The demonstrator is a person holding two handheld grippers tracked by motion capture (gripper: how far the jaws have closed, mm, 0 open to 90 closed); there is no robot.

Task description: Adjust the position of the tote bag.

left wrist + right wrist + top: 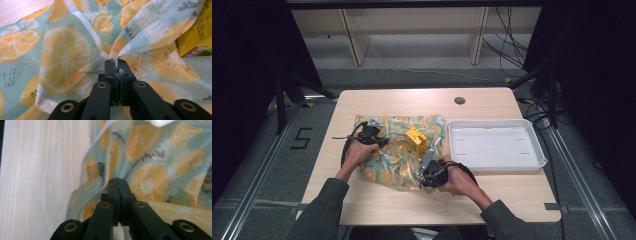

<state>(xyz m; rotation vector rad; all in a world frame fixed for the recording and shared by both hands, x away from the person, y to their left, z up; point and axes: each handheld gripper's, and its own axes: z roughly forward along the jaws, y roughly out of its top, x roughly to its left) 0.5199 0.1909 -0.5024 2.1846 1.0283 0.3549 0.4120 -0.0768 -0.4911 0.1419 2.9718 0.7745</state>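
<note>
A thin sheet printed with orange and lemon slices on pale blue point(399, 150) lies spread on the wooden table. A small yellow carton point(416, 140) stands on its middle; its corner shows in the left gripper view point(197, 37). My left gripper point(379, 141) is shut on a raised fold of the sheet point(75, 50), with the film pinched between the jaws point(116, 61). My right gripper point(426, 161) is shut on the sheet's near edge point(150, 177), which lifts off the table at the jaw tips point(117, 180).
A white shallow tray point(537, 157) sits to the right of the sheet, with nothing in it. A round cable hole point(459, 100) lies near the table's far edge. Bare wood point(42, 180) stretches along the table's front edge.
</note>
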